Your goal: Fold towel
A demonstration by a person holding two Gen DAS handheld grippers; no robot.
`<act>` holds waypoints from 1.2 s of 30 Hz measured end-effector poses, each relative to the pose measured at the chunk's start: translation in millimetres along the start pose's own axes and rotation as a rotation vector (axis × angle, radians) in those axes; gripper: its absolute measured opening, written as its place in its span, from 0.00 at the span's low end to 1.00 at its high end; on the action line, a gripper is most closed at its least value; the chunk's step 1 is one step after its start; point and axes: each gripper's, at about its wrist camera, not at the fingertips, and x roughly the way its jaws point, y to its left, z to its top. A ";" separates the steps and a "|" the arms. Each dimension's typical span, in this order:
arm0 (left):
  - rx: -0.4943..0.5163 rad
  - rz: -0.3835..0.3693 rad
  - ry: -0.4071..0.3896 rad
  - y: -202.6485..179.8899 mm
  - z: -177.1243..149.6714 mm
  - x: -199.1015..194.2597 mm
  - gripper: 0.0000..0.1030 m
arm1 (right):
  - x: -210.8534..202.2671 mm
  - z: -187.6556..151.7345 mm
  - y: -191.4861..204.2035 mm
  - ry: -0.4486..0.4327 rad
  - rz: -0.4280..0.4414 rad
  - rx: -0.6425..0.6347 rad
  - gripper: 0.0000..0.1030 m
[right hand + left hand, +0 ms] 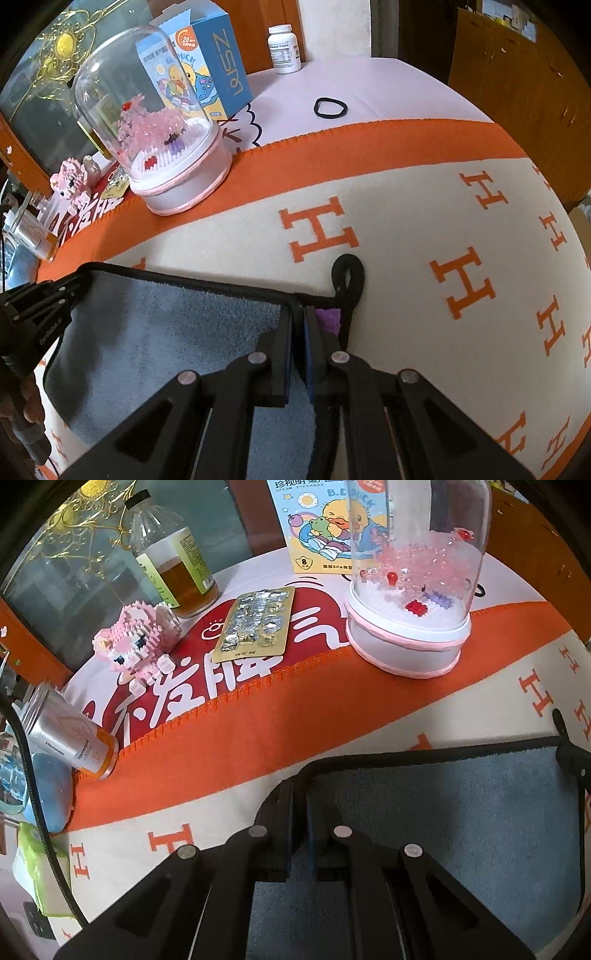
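A grey-blue towel (pixel 461 812) with a black hem lies on a cream blanket with orange H letters (pixel 424 206). My left gripper (pixel 300 794) is shut on the towel's far left corner. My right gripper (pixel 298 314) is shut on the far right corner, next to the black hanging loop (pixel 347 275); a bit of purple underside (pixel 328 319) shows there. The towel (pixel 166 332) hangs slack between the two grippers. The left gripper (pixel 79 282) also shows at the left of the right wrist view.
A glass dome with pink bricks (pixel 413 602) stands just beyond the towel on the orange border. Behind it are a duck box (pixel 314 524), a pill blister (pixel 255 620), a bottle (pixel 173 565), a pink brick figure (pixel 136 642), a lying can (pixel 77 734), a white pill bottle (pixel 284 48) and a black hair tie (pixel 330 108).
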 end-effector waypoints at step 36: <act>-0.335 -0.032 -0.003 41.7 -34.9 -88.0 0.99 | -91.8 -17.9 38.3 -0.132 0.019 -0.063 0.55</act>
